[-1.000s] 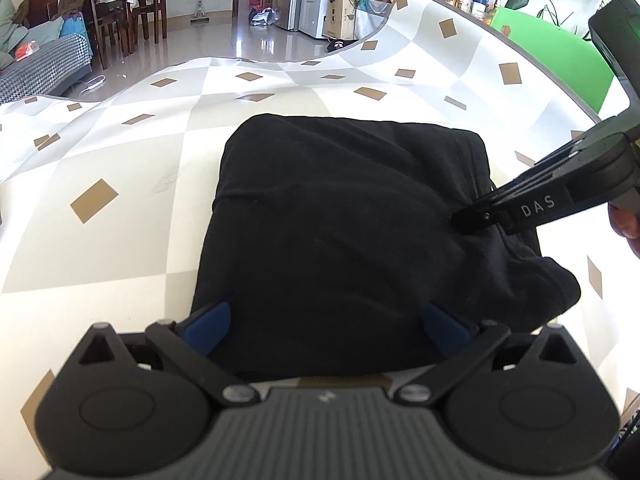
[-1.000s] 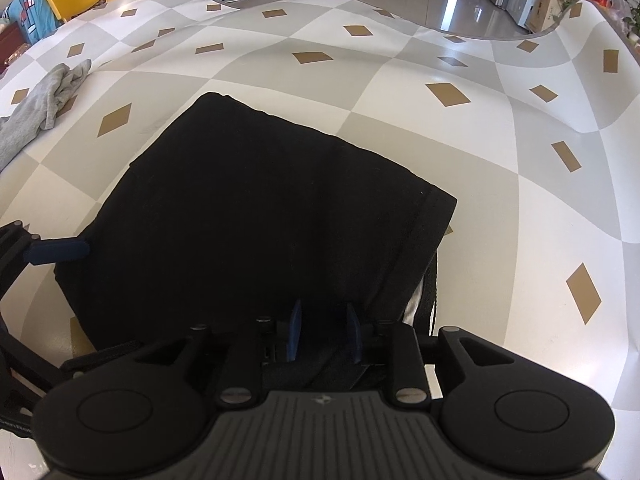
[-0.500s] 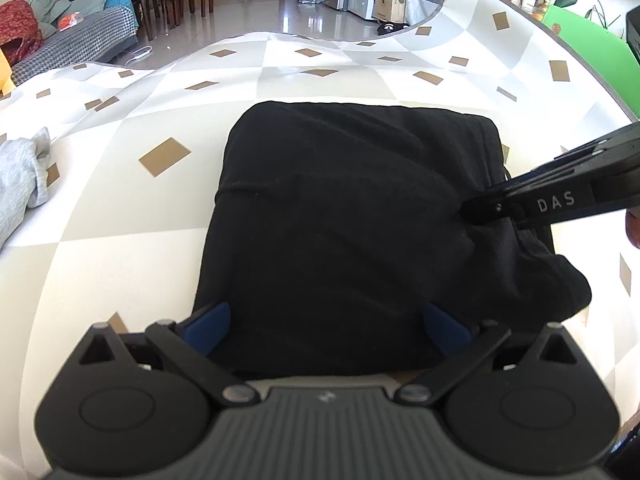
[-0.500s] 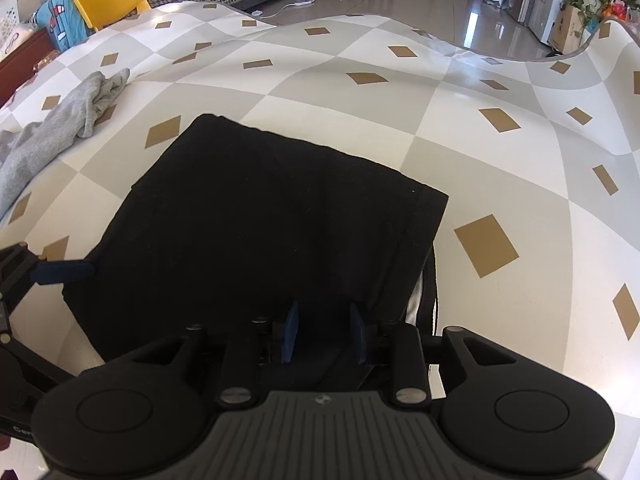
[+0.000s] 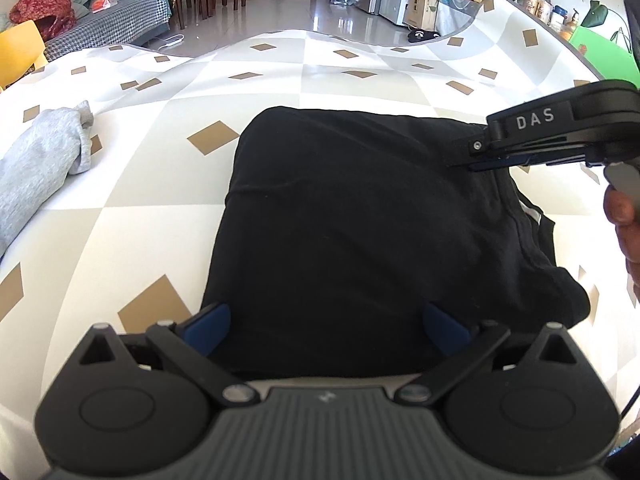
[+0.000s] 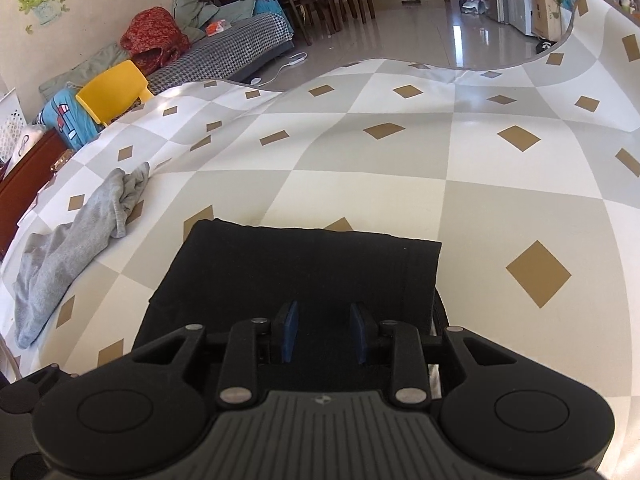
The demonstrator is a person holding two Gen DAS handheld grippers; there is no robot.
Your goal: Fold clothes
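A black folded garment (image 5: 360,232) lies flat on the checked table cover (image 5: 168,200). My left gripper (image 5: 326,328) hangs over its near edge, open wide, one blue pad (image 5: 208,328) toward each near corner and nothing pinched. In the left wrist view my right gripper (image 5: 476,162) comes in from the right, its tips at the garment's far right edge, with a hand (image 5: 624,216) behind it. In the right wrist view that gripper (image 6: 324,332) sits low over the black garment (image 6: 304,272). Its pads (image 6: 289,332) stand a little apart, with flat cloth showing between them and none lifted.
A crumpled grey garment (image 5: 40,168) lies at the table's left side, also visible as grey cloth (image 6: 76,248) in the right wrist view. The table's far edge (image 6: 400,60) drops to a tiled floor. A yellow chair (image 6: 112,92) and a sofa stand beyond the left side.
Both views have swung left, bringing the grey garment into sight. The right gripper's tips have moved from the garment's middle right toward its far right edge. The left gripper stays wide open.
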